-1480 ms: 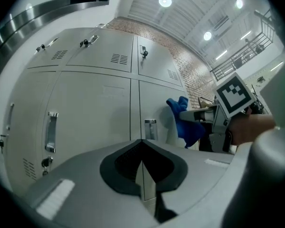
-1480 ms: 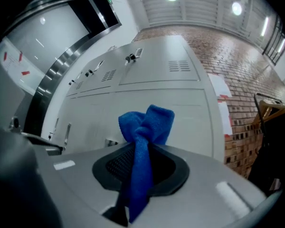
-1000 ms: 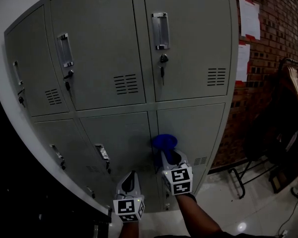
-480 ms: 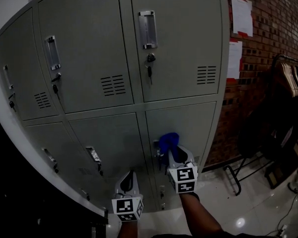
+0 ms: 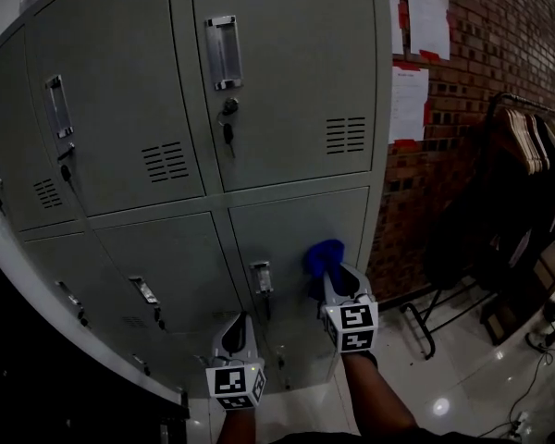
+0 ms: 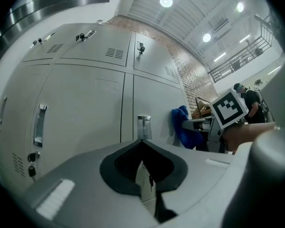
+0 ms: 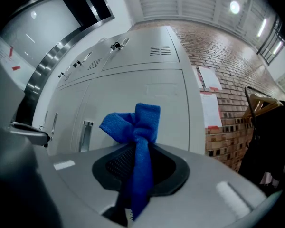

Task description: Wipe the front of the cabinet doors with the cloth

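The blue cloth point(image 5: 322, 255) looked soft, light and floppy, bunched up at the lower right cabinet door point(image 5: 291, 225). The right gripper point(image 5: 333, 280) was clamped on its middle, which seemed a sound hold. The left gripper point(image 5: 240, 326) hung closed on nothing.

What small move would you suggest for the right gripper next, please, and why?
I would probably ease the right gripper forward, then sweep it sideways, away from the handle. Its jaws are shut on the blue cloth, which is bunched up at the lower right door. Whether it touches is unclear, and bare panel lies to its right.
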### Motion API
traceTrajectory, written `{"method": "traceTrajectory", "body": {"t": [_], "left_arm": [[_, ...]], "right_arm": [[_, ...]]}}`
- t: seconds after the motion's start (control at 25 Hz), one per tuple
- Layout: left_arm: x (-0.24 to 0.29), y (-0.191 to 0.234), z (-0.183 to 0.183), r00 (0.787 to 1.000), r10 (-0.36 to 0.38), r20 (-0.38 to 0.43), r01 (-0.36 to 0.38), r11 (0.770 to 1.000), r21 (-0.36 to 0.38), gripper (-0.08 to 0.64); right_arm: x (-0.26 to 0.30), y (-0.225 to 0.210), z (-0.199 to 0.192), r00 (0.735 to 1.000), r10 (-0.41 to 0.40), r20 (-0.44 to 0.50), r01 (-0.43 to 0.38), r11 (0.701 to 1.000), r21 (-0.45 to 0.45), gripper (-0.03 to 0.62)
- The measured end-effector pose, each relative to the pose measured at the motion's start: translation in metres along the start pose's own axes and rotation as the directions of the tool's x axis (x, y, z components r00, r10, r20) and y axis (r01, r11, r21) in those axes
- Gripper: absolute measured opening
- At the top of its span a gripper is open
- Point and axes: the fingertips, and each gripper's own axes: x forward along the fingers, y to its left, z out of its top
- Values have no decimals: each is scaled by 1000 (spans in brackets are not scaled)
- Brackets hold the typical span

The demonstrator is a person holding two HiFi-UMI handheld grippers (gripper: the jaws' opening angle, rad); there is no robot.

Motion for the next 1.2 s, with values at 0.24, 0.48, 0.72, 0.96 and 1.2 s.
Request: {"method": "traceTrajectory", "body": {"t": [0.24, 0.48, 0.72, 0.96, 1.2], "left_arm": [[12, -19, -4, 1000, 2, -6, -2, 1000, -21, 8], [16, -30, -7, 1000, 7, 7, -7, 999, -32, 9], [18, -33, -8, 1000, -3, 5, 3, 1000, -23, 9], [15, -20, -9, 1000, -3, -5, 2, 1000, -18, 9], [-1, 16, -15, 999, 37, -31, -37, 999, -10, 9]], "right_arm": [[-6, -40, -10, 998, -51, -31, 50, 999, -11, 75], [-13, -65, -16, 995, -87, -52, 86, 996, -38, 77], [-19, -57, -14, 996, -86, -5, 86, 996, -25, 75], [-18, 22, -25, 997, 5, 74, -2, 999, -39, 75], [1, 64, -39, 998, 46, 41, -45, 999, -28, 75]]}}
